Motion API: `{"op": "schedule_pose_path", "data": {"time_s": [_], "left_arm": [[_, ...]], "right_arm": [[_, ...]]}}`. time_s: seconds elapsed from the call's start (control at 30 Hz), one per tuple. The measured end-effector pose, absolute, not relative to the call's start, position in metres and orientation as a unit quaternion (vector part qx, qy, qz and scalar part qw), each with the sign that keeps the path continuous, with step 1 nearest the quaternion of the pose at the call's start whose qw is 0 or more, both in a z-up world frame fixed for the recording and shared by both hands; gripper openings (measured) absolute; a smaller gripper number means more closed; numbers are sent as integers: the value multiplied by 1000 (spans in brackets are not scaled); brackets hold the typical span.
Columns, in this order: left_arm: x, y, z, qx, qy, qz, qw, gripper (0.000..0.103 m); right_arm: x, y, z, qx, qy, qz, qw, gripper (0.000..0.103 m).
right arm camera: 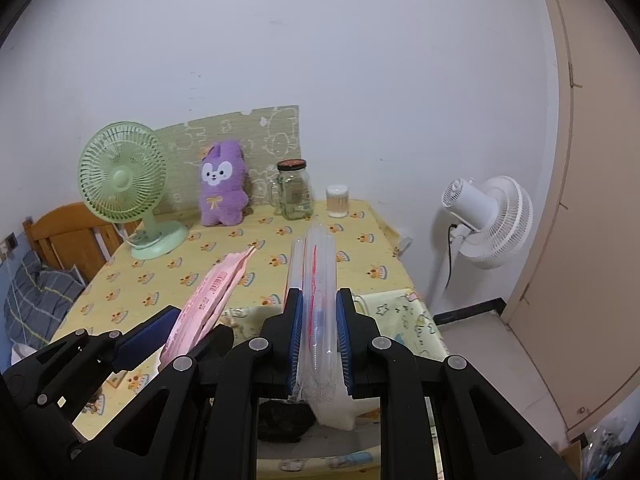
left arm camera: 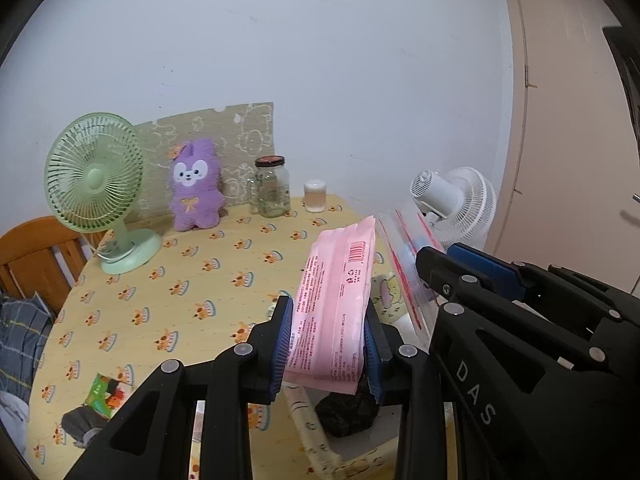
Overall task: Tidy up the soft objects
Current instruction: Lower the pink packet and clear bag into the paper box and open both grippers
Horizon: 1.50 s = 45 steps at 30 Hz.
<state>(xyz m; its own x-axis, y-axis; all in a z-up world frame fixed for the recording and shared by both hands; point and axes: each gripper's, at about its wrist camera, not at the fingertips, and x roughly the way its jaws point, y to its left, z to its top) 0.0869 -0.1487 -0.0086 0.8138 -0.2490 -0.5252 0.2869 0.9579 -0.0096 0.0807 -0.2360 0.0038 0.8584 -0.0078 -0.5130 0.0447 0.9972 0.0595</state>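
Observation:
My left gripper (left arm camera: pixel 326 344) is shut on a pink soft packet (left arm camera: pixel 336 300) that stands up between its blue pads. The same pink packet (right arm camera: pixel 208 300) shows at the left of the right wrist view. My right gripper (right arm camera: pixel 318 340) is shut on a clear zip bag with a red seal strip (right arm camera: pixel 316 280), held edge-on; the bag (left arm camera: pixel 404 264) also appears right of the packet. Both hang over a fabric storage box (right arm camera: pixel 404 316) holding a dark soft item (right arm camera: pixel 282 420). A purple plush bunny (left arm camera: pixel 196 184) stands at the table's back.
On the yellow patterned tablecloth (left arm camera: pixel 180 280) stand a green desk fan (left arm camera: pixel 100 192), a glass jar (left arm camera: pixel 272 188) and a small white-lidded container (left arm camera: pixel 315 196). A white floor fan (right arm camera: pixel 492 220) stands right of the table. A wooden chair (left arm camera: pixel 36 256) is at left. Small items (left arm camera: pixel 100 400) lie near the front left.

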Motion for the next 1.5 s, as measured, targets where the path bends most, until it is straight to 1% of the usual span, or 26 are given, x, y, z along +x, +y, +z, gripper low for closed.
{"op": "schedule_pose_path", "data": {"time_s": [0.37, 0.5, 0.57, 0.6, 0.63, 0.67, 0.7, 0.9, 1.2, 1.27, 1.3, 1.37, 1.4, 1.43, 1.47, 1.5], "left_arm": [[93, -169, -23, 40, 288, -159, 943, 33], [96, -176, -33, 44, 303, -165, 938, 36], [96, -179, -37, 48, 309, -167, 935, 43], [96, -180, -38, 50, 311, -168, 934, 51], [96, -182, -40, 53, 314, -166, 933, 57], [95, -182, -41, 54, 315, -165, 933, 68], [95, -183, -42, 58, 316, -164, 933, 73], [99, -185, -46, 74, 326, -159, 929, 84], [109, -179, -52, 88, 335, -143, 927, 87], [111, -178, -53, 87, 337, -142, 927, 88], [112, -176, -53, 85, 338, -144, 926, 88], [113, -175, -54, 83, 339, -145, 926, 89], [113, -174, -53, 83, 339, -146, 926, 89], [113, -173, -53, 81, 339, -148, 926, 89], [113, -173, -52, 80, 339, -148, 925, 89], [113, -172, -52, 79, 339, -149, 925, 90]], "right_arm": [[85, -257, -11, 38, 280, -35, 958, 20], [85, -264, -21, 41, 290, -44, 955, 20], [85, -266, -26, 43, 296, -47, 953, 20], [85, -267, -28, 44, 299, -47, 952, 20], [85, -268, -30, 45, 302, -48, 951, 20], [86, -270, -33, 47, 305, -49, 950, 20], [86, -271, -35, 49, 307, -49, 949, 20], [90, -272, -40, 49, 313, -48, 947, 19], [104, -265, -48, 57, 326, -29, 943, 20], [107, -263, -49, 59, 328, -25, 942, 23], [108, -263, -49, 61, 329, -21, 942, 26], [110, -262, -51, 67, 334, -13, 940, 37], [109, -262, -51, 69, 334, -13, 940, 47], [109, -262, -51, 70, 333, -14, 940, 53], [108, -261, -50, 72, 330, -14, 941, 55], [107, -260, -49, 71, 329, -15, 942, 59]]}}
